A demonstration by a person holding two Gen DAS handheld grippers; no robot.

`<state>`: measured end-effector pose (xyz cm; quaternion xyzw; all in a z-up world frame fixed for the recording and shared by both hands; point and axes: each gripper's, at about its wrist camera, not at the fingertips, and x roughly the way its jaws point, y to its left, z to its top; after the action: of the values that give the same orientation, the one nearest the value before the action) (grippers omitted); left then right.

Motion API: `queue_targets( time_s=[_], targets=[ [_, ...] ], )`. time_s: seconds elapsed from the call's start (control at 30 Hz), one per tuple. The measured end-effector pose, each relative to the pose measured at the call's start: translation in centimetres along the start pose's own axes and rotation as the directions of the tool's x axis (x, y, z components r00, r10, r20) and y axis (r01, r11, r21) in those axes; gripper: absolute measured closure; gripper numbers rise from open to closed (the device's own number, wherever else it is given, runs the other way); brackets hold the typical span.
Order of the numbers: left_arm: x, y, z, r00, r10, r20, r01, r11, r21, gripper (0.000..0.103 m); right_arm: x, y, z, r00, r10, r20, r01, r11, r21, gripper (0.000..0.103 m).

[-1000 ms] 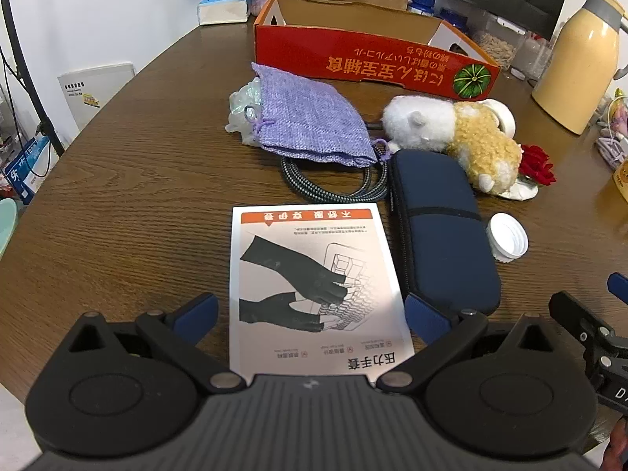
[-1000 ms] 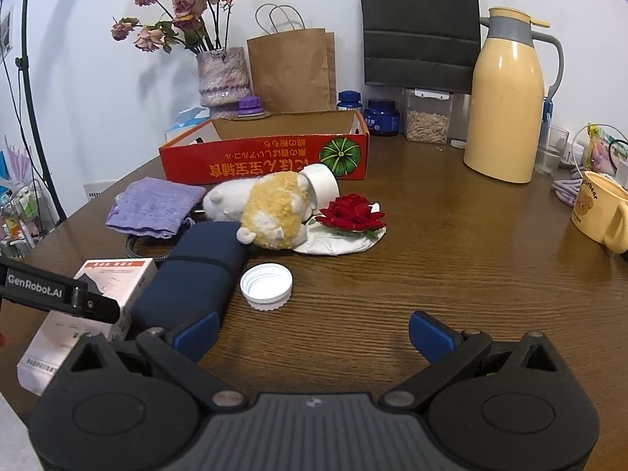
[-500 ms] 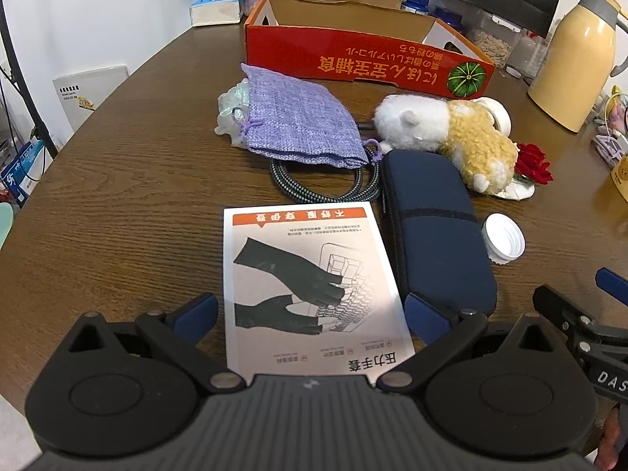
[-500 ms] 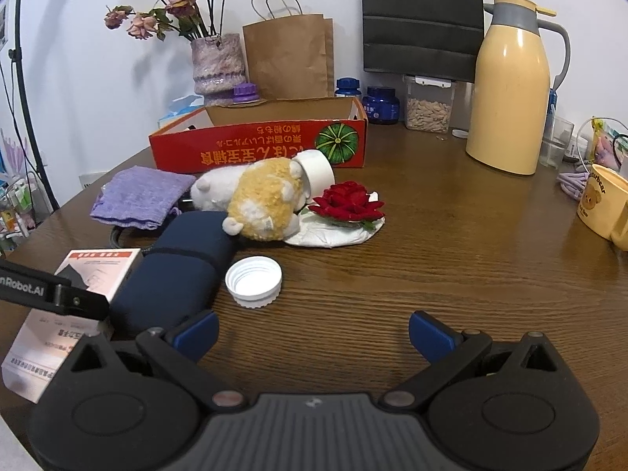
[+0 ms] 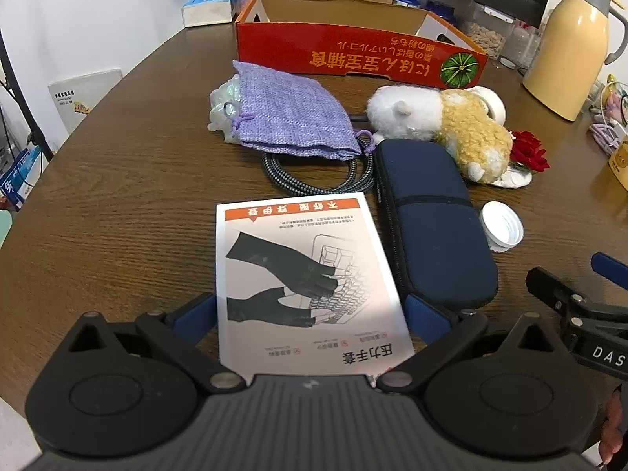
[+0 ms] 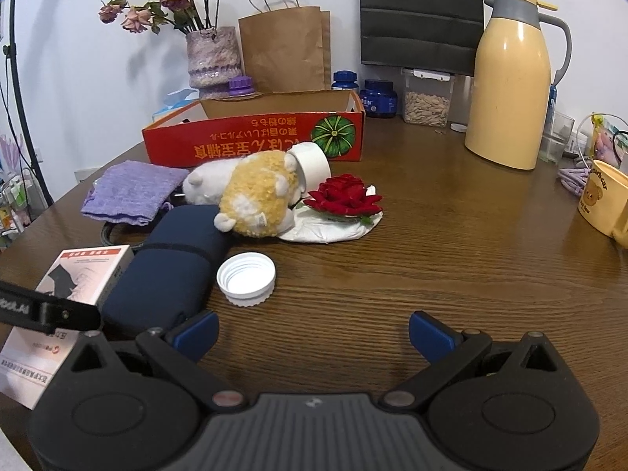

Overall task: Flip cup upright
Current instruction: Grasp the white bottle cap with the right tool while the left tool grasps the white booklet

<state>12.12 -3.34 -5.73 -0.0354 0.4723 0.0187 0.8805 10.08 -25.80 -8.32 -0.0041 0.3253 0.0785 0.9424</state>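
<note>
Two tongs (image 5: pixel 310 310) (image 6: pixel 312 331) agape | cup (image 6: pixel 312 165) sideways | red box (image 6: pixel 255 137) contents hidden

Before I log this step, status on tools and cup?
Left tool open, right tool open, both empty. White cup on its side behind plush toy. Red flower beside it, crowding approach.

Both grippers (image 5: pixel 310 310) (image 6: pixel 312 333), jaws wide apart.

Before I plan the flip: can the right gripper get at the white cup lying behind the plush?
Probably yes. The right gripper is open, bare table ahead; the white cup lies tipped, its right side exposed, though plush toy and red rose crowd it.
</note>
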Motion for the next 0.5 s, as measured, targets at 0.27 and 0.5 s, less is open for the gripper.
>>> queue_targets(
  time_s=[0.27,0.5],
  targets=[
    [1.1,-0.1,-0.4,1.000,0.021,0.010,-0.022,1.000,0.018,0.000,0.5,0.4,0.1,1.000,-0.004,-0.012,0.004,1.000,-0.013,0.000],
    [1.1,0.0,-0.8,0.998,0.015,0.059,-0.018,0.999,0.051,0.001,1.2,0.3,0.1,1.000,0.019,0.001,-0.019,1.000,-0.022,0.000]
  ],
)
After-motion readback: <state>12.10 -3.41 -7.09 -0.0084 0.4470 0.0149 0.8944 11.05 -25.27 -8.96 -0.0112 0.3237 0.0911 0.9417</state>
